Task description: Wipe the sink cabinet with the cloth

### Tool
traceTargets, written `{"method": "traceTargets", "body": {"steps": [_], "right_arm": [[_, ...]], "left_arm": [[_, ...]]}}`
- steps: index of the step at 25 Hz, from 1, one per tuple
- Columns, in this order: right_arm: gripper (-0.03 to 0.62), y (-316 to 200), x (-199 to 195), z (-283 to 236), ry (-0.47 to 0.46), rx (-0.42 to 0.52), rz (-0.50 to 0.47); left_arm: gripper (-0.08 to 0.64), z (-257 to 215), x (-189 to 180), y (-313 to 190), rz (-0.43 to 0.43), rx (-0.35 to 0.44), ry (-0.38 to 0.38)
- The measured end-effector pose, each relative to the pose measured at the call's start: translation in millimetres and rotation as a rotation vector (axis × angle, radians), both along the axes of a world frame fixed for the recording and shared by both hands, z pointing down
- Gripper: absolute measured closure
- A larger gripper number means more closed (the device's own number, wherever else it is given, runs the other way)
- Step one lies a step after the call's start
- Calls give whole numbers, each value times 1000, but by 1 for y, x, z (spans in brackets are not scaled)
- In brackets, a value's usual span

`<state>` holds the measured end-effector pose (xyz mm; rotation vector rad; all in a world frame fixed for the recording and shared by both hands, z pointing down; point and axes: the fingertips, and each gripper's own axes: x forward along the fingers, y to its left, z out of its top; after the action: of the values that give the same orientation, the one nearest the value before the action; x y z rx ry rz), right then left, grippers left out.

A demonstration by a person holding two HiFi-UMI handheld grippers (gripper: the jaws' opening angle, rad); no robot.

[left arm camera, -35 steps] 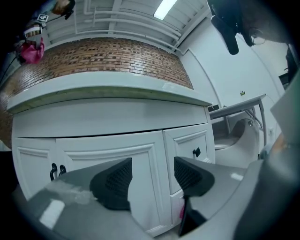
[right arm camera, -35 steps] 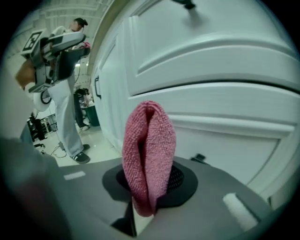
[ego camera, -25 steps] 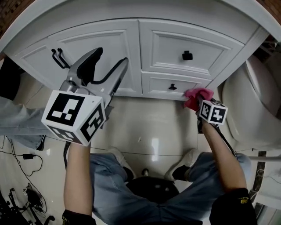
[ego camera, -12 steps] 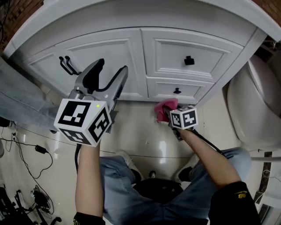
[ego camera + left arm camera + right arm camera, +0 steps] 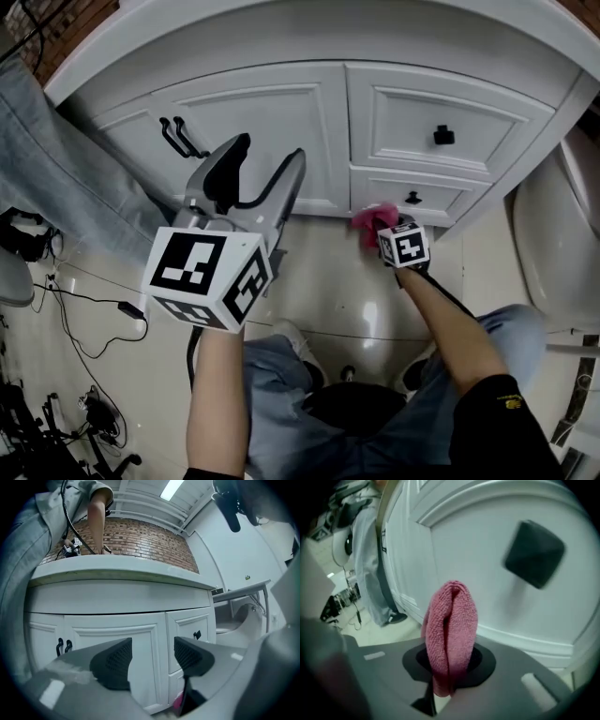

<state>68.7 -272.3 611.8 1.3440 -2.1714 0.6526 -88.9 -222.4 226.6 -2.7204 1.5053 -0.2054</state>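
Note:
The white sink cabinet [image 5: 281, 122] fills the top of the head view, with two drawers at its right. A pink cloth [image 5: 373, 222] is pressed against the lower drawer's bottom edge, just left of its black knob [image 5: 412, 198]. My right gripper [image 5: 381, 231] is shut on the cloth [image 5: 451, 630], whose folded end sticks out toward the drawer front [image 5: 487, 573] near the knob [image 5: 534, 555]. My left gripper [image 5: 262, 173] hangs open in front of the cabinet door [image 5: 117, 658], holding nothing, its jaws well apart.
Twin black door handles [image 5: 178, 138] sit at the cabinet's left. Another person's leg in jeans [image 5: 66, 178] stands at the far left, with cables [image 5: 75, 328] on the tiled floor. A white toilet [image 5: 553, 253] stands at the right.
My right gripper swept the pink cloth leftward along the cabinet's bottom edge, from near the right corner to left of the lower knob. The left gripper stayed open.

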Motion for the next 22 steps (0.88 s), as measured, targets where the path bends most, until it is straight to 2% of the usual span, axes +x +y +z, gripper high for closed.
{"method": "traceTargets", "body": {"steps": [1, 3, 5, 8, 10, 11, 13, 17, 20, 22], "right_arm": [[535, 4, 21, 6, 35, -7, 32], [534, 14, 63, 12, 20, -41, 127], [535, 22, 100, 9, -67, -84, 239], [535, 32, 153, 2, -262, -146, 450], [535, 37, 183, -4, -329, -150, 559], [535, 38, 190, -8, -337, -140, 577], [535, 38, 184, -25, -347, -106, 531], [535, 45, 136, -77, -377, -34, 368], [535, 58, 107, -130, -349, 28, 329], [535, 67, 89, -177, -336, 114, 307]], "left_arm": [[276, -1, 6, 0, 15, 3, 1], [276, -3, 18, 0, 48, 12, 2], [276, -4, 29, -1, 77, 15, 2], [276, -4, 44, -2, 114, 14, 3], [276, -7, 54, 0, 134, 19, 9], [276, -8, 58, 1, 141, 22, 11], [276, -13, 64, 5, 154, 29, 11], [276, -25, 71, 19, 173, 55, 10], [276, -34, 73, 29, 174, 58, 39], [276, -42, 75, 39, 170, 60, 79]]}}
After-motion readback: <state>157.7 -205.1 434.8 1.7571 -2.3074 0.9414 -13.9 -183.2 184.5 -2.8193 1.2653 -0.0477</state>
